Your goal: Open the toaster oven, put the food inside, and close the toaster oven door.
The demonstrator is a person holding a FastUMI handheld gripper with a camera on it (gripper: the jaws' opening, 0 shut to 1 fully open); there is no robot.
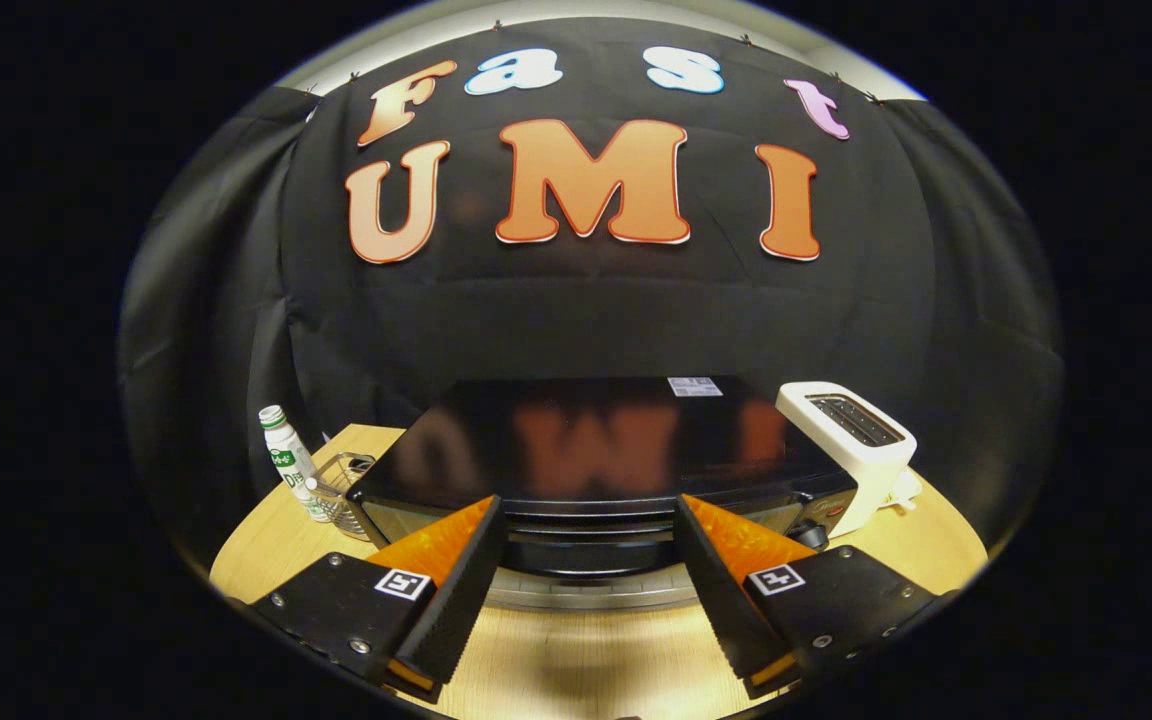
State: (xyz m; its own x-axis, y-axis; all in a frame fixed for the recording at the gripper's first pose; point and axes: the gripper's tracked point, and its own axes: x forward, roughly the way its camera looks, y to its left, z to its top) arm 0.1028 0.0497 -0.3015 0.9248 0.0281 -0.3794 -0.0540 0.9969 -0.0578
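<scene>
Claw (591, 520) open; toaster oven (596, 450) just ahead btwn fingers.

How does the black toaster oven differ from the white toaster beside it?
The toaster oven is black, wide and low; the toaster is white, narrower and taller. The toaster oven's top is flat and glossy; the toaster's top has slots. The toaster oven sits just ahead of the open gripper; the toaster stands beside it. Both rest on the wooden table.

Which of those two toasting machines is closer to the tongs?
The black toaster oven: its front sits just ahead of the open tongs. The white slot toaster stands beside it, off past the right finger.
</scene>
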